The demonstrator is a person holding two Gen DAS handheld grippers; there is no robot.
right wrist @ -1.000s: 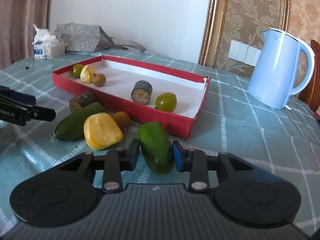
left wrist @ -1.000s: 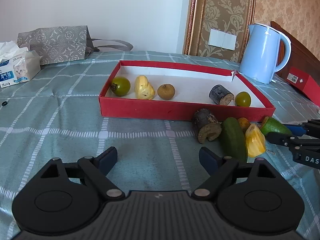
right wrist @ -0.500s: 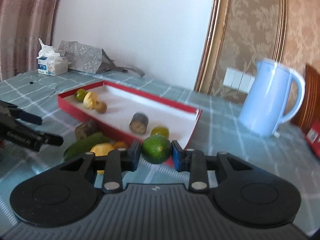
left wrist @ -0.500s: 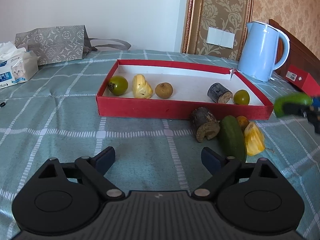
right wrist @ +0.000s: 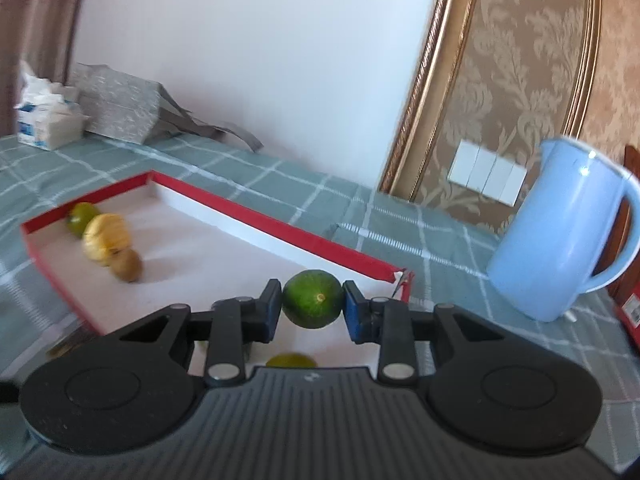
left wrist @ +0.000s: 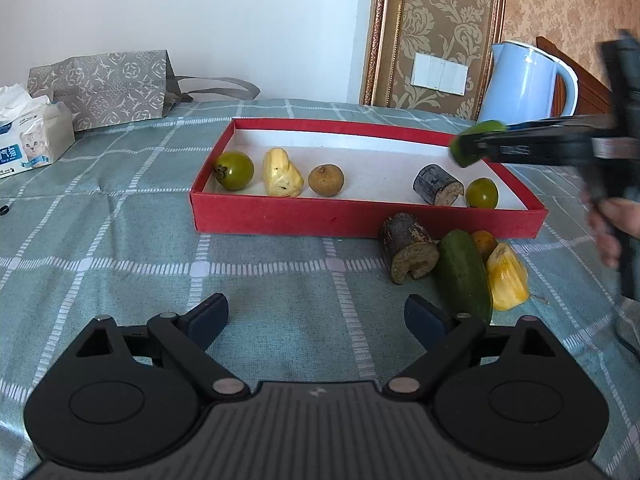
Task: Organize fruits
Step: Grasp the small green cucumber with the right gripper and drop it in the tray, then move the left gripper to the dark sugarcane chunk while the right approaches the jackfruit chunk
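Note:
A red tray (left wrist: 360, 222) (right wrist: 280, 232) on the checked tablecloth holds a green round fruit (left wrist: 234, 170), a yellow piece (left wrist: 281, 173), a brown longan (left wrist: 326, 180), a dark stump piece (left wrist: 438, 185) and a small green fruit (left wrist: 482, 193). In front of the tray lie another stump piece (left wrist: 408, 254), a green cucumber (left wrist: 464, 276), an orange fruit (left wrist: 483, 240) and a yellow piece (left wrist: 507, 278). My right gripper (right wrist: 313, 310) is shut on a green fruit (right wrist: 313, 304) (left wrist: 474, 145) and holds it above the tray's right end. My left gripper (left wrist: 316, 318) is open and empty, low over the cloth in front of the tray.
A light blue kettle (left wrist: 526, 84) (right wrist: 560, 232) stands at the back right. A grey paper bag (left wrist: 100, 88) and a tissue pack (left wrist: 28, 136) sit at the back left. A red box (right wrist: 630, 312) lies past the kettle.
My right gripper has lifted the green fruit off the cloth and carried it left, over the tray's right end. The left gripper has stayed open and barely moved.

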